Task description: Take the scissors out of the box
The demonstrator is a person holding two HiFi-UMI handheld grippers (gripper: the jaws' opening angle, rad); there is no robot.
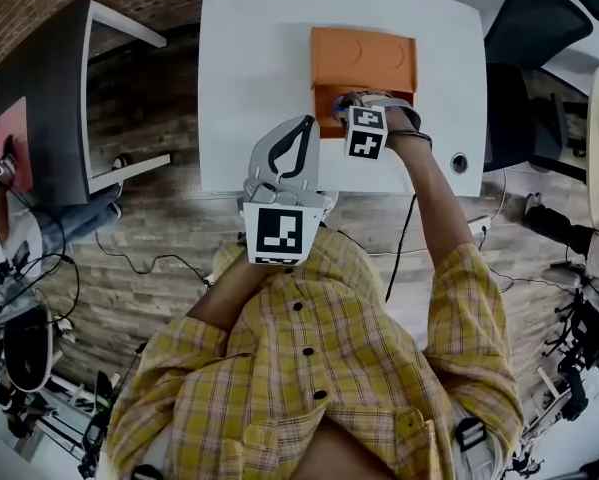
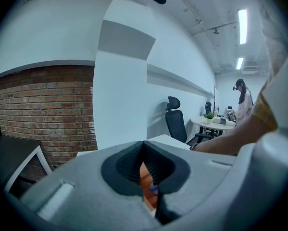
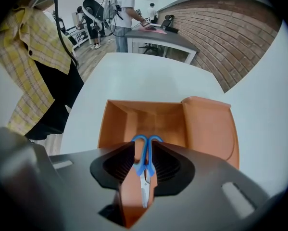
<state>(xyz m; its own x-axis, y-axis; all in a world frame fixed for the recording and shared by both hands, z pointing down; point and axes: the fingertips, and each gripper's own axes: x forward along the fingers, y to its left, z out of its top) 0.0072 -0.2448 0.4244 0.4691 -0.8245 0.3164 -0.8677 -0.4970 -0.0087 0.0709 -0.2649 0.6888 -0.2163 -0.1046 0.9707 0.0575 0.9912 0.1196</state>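
Observation:
An orange box (image 1: 364, 58) stands open on the white table (image 1: 249, 68), its lid folded back. Blue-handled scissors (image 3: 144, 162) lie on the box's floor (image 3: 117, 124), blades pointing toward the camera. My right gripper (image 3: 144, 147) points steeply down into the box (image 1: 341, 103). It is open, and the scissors' handles sit between its pads without being pressed. My left gripper (image 1: 301, 128) hovers near the table's front edge, left of the box, shut on nothing. Through its narrow slit (image 2: 144, 150) I glimpse the orange box (image 2: 144, 177) and a bit of the blue handle (image 2: 154, 190).
A round cable hole (image 1: 460, 162) sits in the table to the right of the box. A black office chair (image 1: 539, 18) stands beyond the table's right side, and a dark desk (image 1: 39, 88) to the left. People stand at a far desk (image 3: 127, 8).

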